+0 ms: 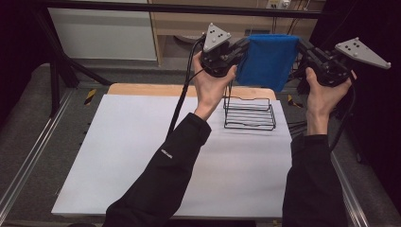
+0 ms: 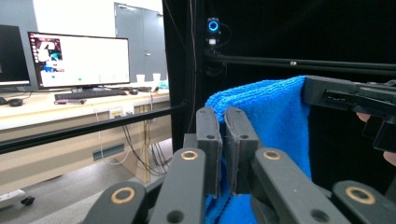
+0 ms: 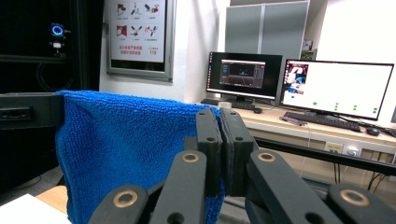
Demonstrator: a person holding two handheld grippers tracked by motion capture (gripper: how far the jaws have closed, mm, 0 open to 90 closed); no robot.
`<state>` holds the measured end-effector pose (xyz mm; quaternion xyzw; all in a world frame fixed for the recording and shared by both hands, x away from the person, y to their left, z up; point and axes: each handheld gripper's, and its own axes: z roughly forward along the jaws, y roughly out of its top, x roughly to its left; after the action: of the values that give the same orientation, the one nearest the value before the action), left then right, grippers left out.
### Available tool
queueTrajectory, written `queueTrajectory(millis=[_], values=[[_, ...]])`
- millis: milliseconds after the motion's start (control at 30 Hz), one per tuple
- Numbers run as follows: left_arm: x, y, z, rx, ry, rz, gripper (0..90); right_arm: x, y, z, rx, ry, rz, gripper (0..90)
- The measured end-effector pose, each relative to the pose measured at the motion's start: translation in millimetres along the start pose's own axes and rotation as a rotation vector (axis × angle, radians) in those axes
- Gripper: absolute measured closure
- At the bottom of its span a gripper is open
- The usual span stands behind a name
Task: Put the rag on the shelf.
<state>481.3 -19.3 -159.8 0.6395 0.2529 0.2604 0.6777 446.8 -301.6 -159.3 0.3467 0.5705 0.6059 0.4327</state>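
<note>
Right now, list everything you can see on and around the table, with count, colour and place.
cloth: one, blue, held up in the air between both tools, above the rack
wire rack: one, black, on the sheet's far right
sheet: one, white, covering the table
table: one, wooden edge at the far side
monitors: two, on a background desk
left tool: shut on the cloth's left corner
right tool: shut on its right corner

Your forearms reach up from the table's near edge, left gripper [image 1: 242, 47] and right gripper [image 1: 302, 48] raised level, facing each other, each with jaws clamped tight.
</note>
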Motion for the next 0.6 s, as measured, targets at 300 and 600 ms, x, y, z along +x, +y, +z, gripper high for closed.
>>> queueTrajectory(millis=[300, 600], values=[[8.6, 8.6, 13.2, -0.015, 0.027, 0.026, 85.5, -8.4, 10.8, 18.0, -0.014, -0.006, -0.01, 88.0], [25.0, 3.0, 26.4, -0.013, 0.046, 0.016, 85.5, -15.3, 5.1, 40.1, 0.007, -0.008, -0.012, 88.0]])
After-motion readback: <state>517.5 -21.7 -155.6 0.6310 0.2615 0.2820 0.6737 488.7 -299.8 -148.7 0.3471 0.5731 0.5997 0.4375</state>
